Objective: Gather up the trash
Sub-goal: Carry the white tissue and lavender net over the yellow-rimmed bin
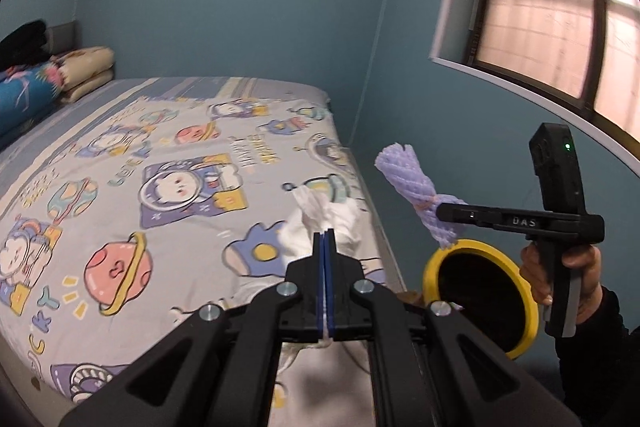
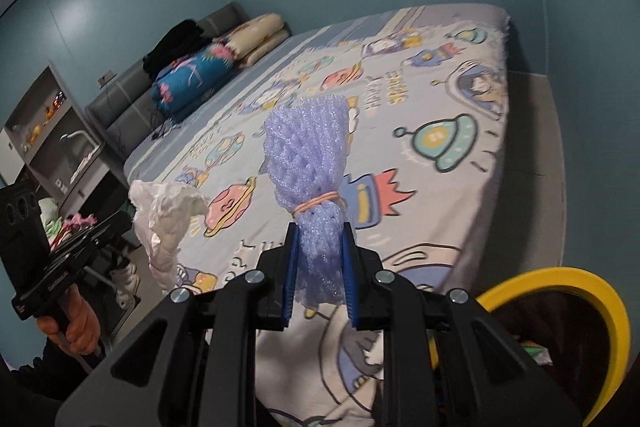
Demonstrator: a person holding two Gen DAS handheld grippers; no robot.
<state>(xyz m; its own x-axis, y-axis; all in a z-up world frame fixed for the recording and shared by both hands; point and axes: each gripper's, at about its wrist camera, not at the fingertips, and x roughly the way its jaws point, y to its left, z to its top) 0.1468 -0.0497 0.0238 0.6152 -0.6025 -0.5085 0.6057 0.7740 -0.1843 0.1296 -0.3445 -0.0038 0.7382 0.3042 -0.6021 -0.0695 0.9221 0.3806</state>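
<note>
My left gripper (image 1: 325, 233) is shut on a crumpled white tissue (image 1: 320, 217), held over the foot of the bed; in the right wrist view the same tissue (image 2: 164, 223) hangs from that gripper (image 2: 122, 223) at the left. My right gripper (image 2: 320, 227) is shut on a purple foam fruit net (image 2: 308, 147) tied with an orange rubber band. In the left wrist view that net (image 1: 412, 191) sticks out of the right gripper (image 1: 442, 213) just above a yellow-rimmed bin (image 1: 434, 259). The bin's rim (image 2: 560, 277) also shows at the lower right of the right wrist view.
A bed with a cartoon-print sheet (image 1: 160, 167) fills the left and middle. Folded quilts (image 2: 192, 75) and dark clothes lie at its head. A window (image 1: 560, 7) is on the blue wall above the bin. A shelf unit (image 2: 52, 131) stands beside the bed's head.
</note>
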